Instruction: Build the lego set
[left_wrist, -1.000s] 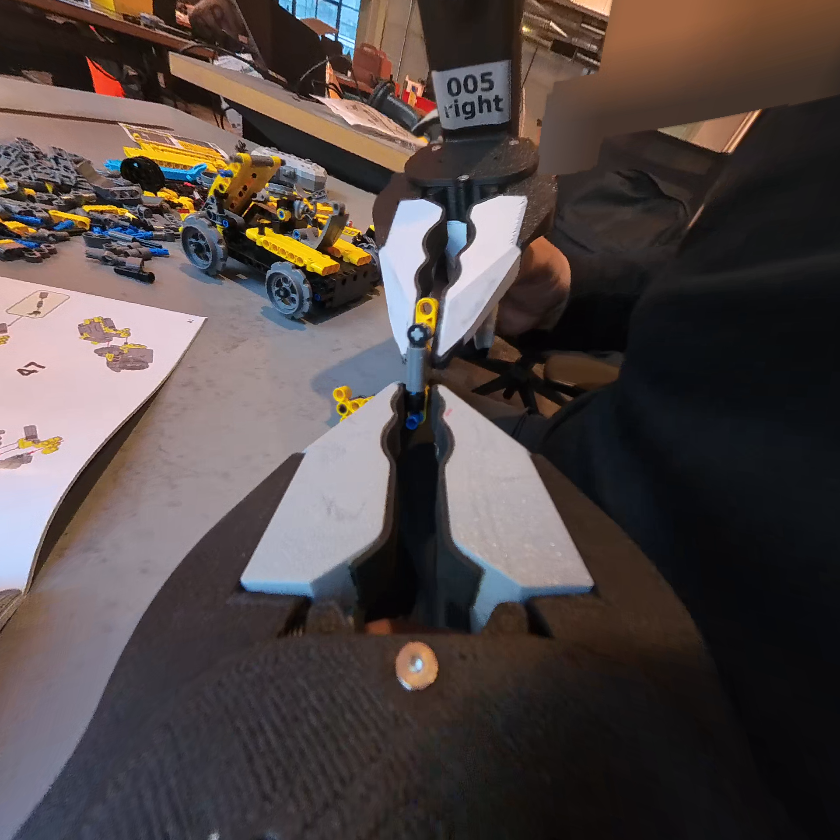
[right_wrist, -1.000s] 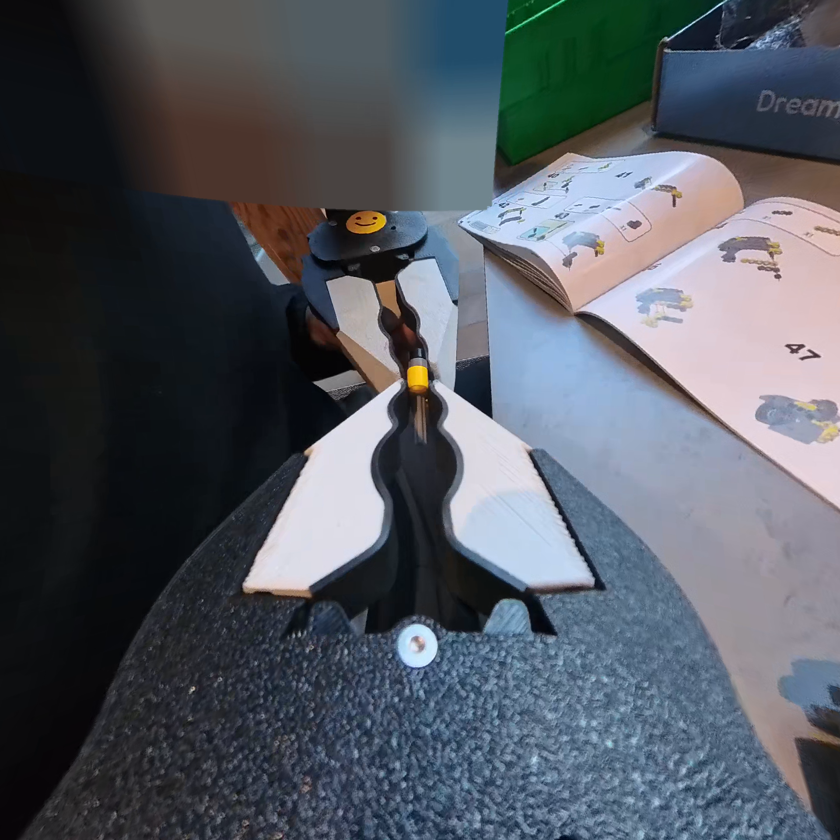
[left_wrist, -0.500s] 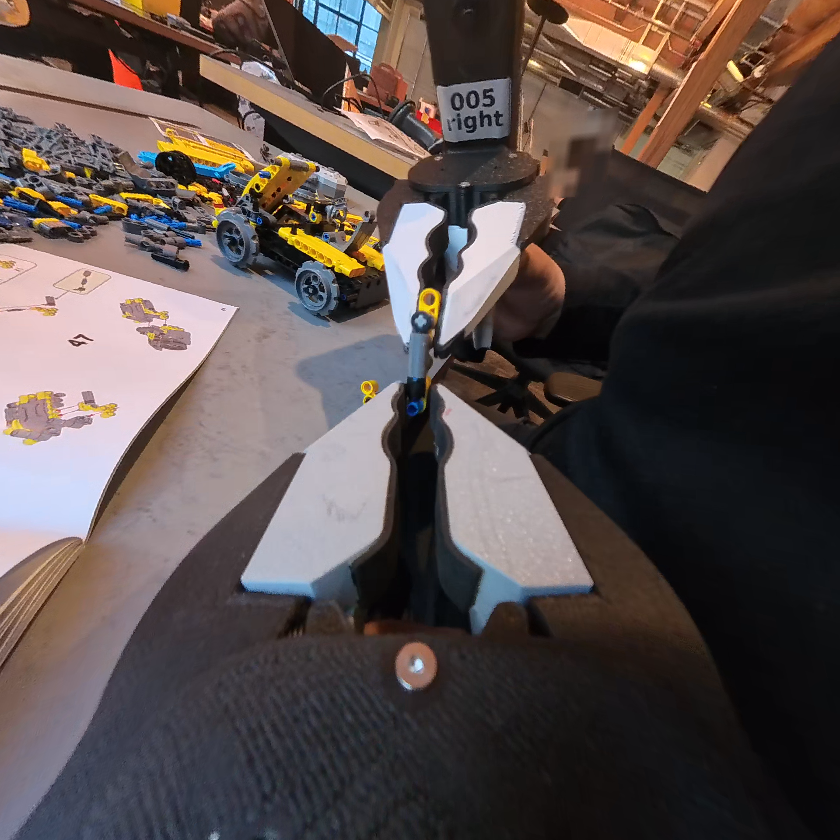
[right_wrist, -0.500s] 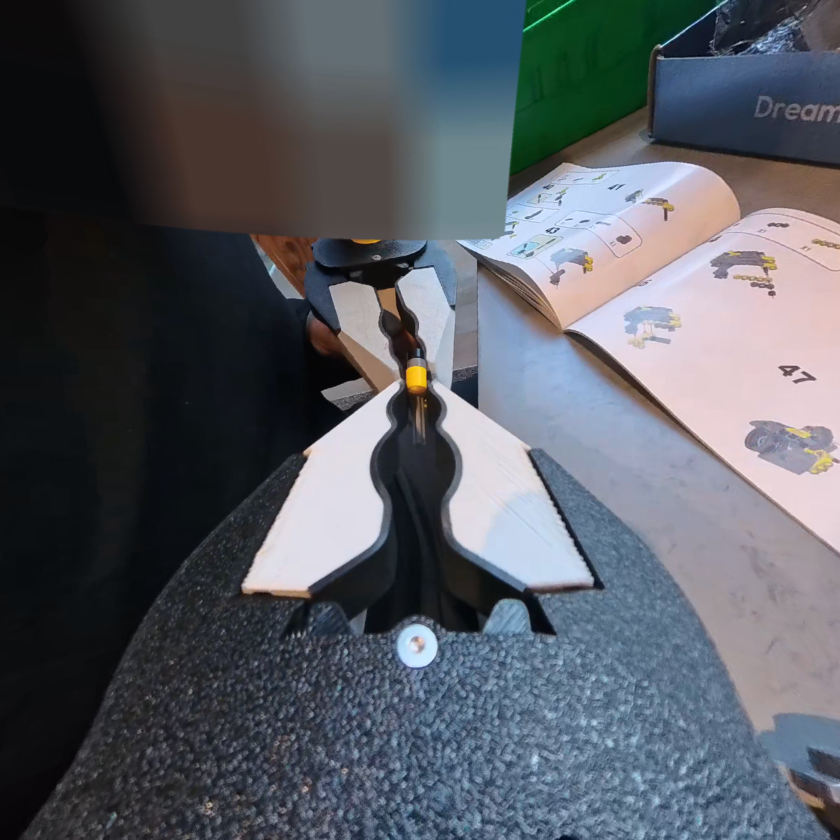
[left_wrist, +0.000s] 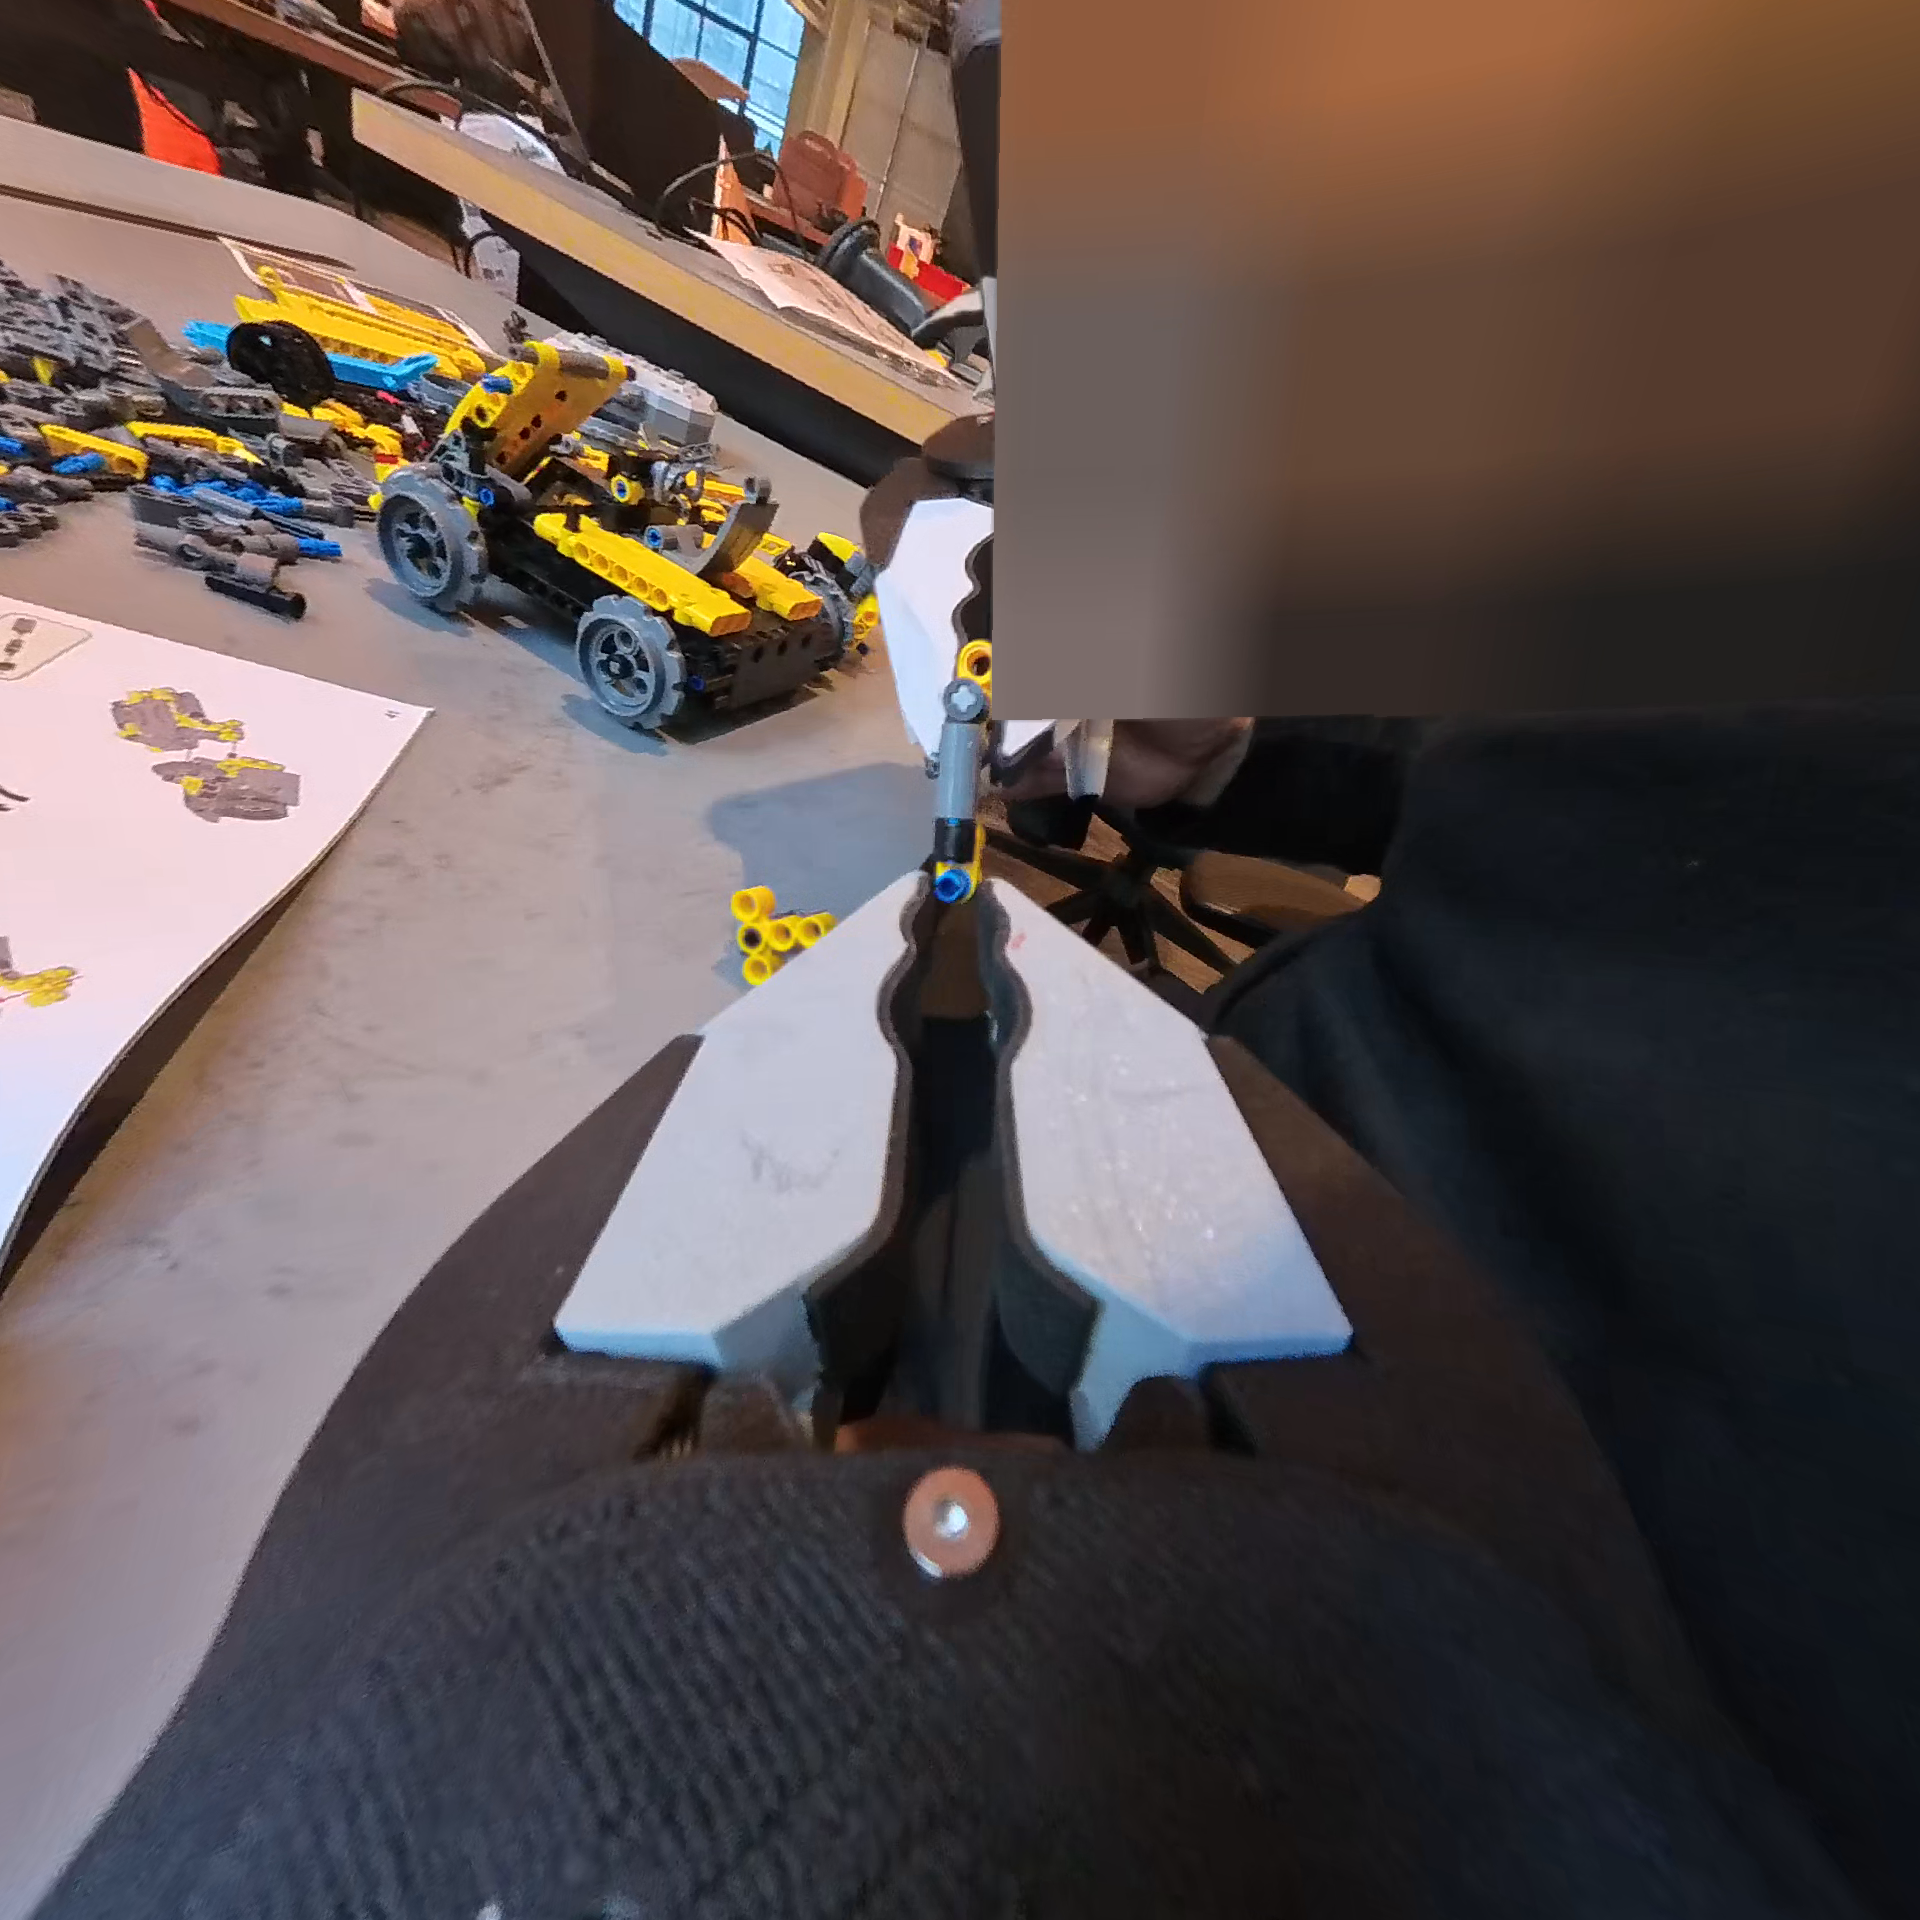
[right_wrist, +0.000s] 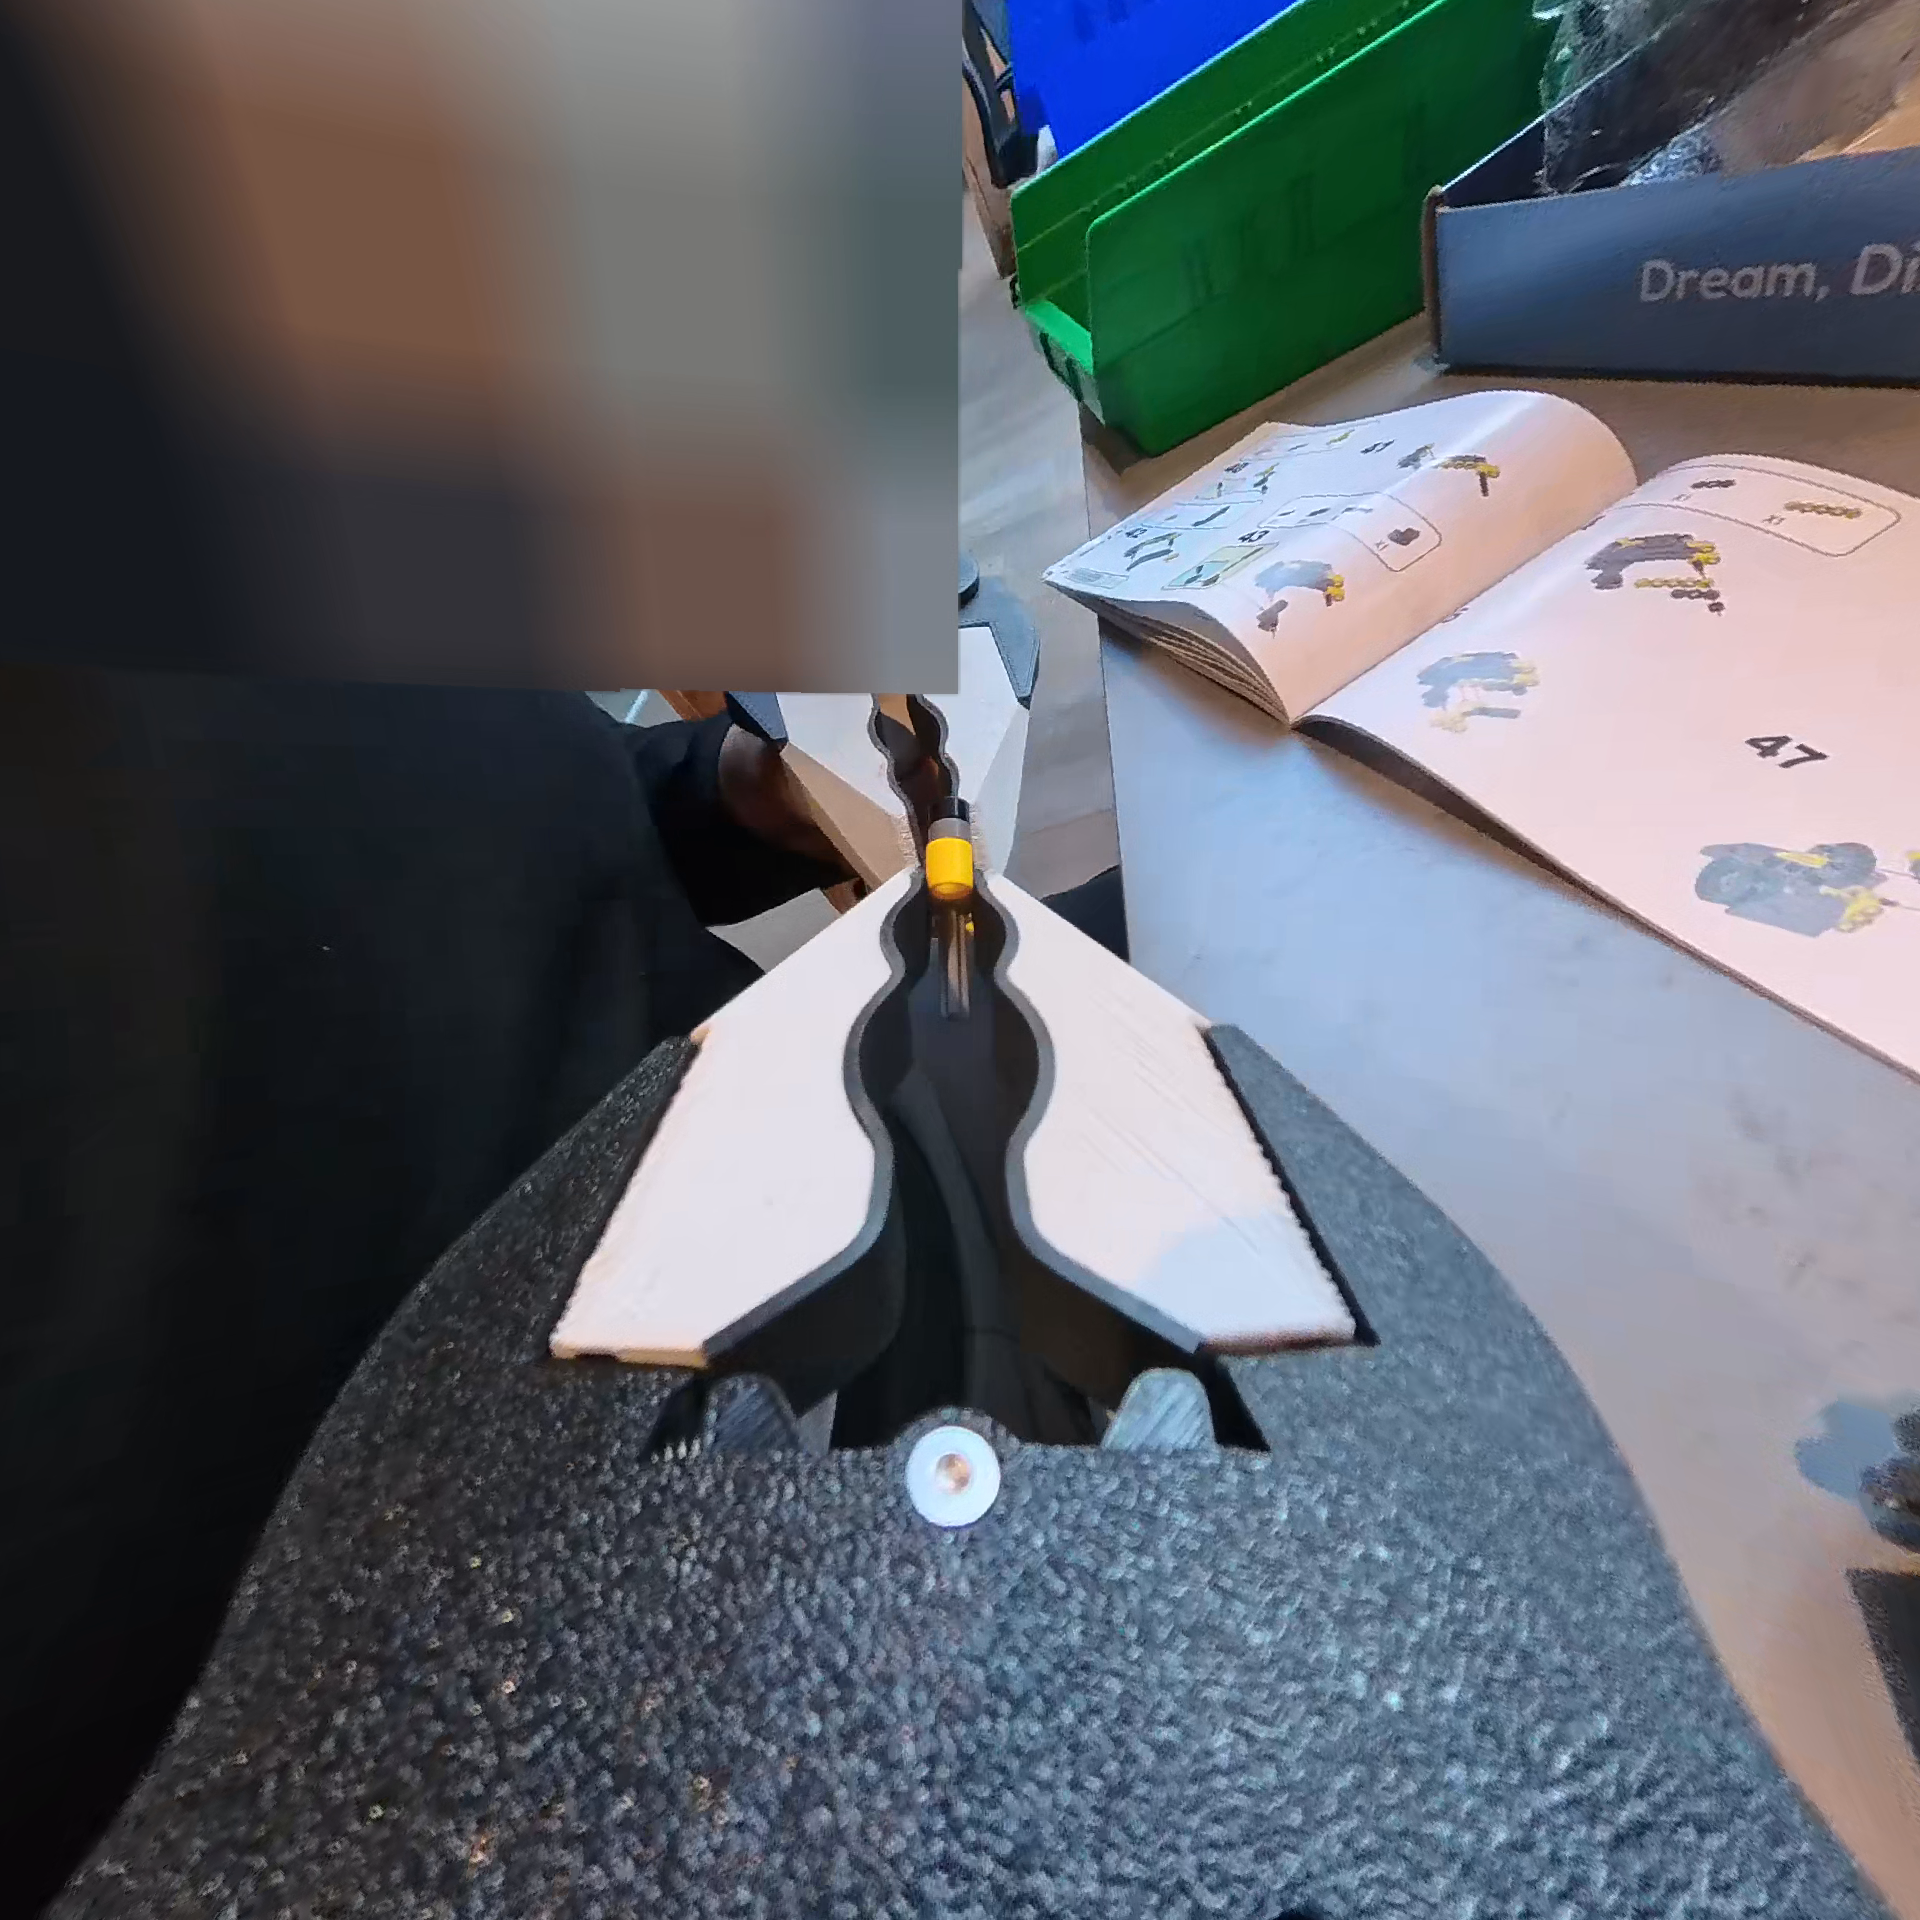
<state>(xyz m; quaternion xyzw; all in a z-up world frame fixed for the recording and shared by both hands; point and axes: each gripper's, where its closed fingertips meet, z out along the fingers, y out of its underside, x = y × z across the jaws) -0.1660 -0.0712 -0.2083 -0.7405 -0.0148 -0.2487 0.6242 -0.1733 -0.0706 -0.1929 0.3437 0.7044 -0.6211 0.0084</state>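
Observation:
My left gripper (left_wrist: 951, 896) is shut on the lower end of a small rod assembly (left_wrist: 961, 764): a grey cylinder with a yellow, black and blue end. My right gripper (right_wrist: 948, 885) faces it and is shut on the assembly's other end, a yellow piece (right_wrist: 948, 865). The two grippers meet tip to tip just off the table edge, in front of a person in dark clothing. The right gripper also shows in the left wrist view (left_wrist: 966, 665), half hidden by a blurred patch. The left gripper also shows in the right wrist view (right_wrist: 940, 774).
A yellow and black toy vehicle (left_wrist: 623, 561) stands on the grey table (left_wrist: 468, 1039), with loose parts (left_wrist: 156, 447) behind it. A small yellow connector (left_wrist: 774, 930) lies near my left fingertips. An open instruction booklet (right_wrist: 1558, 644), a green bin (right_wrist: 1247, 229) and a dark box (right_wrist: 1662, 281) are nearby. The small yellow connector (left_wrist: 774, 930) is about 6 centimetres from my left fingertips.
Both grippers stay shut on the rod assembly. The joined pair has shifted slightly against the table, and the background has moved a little in both views.

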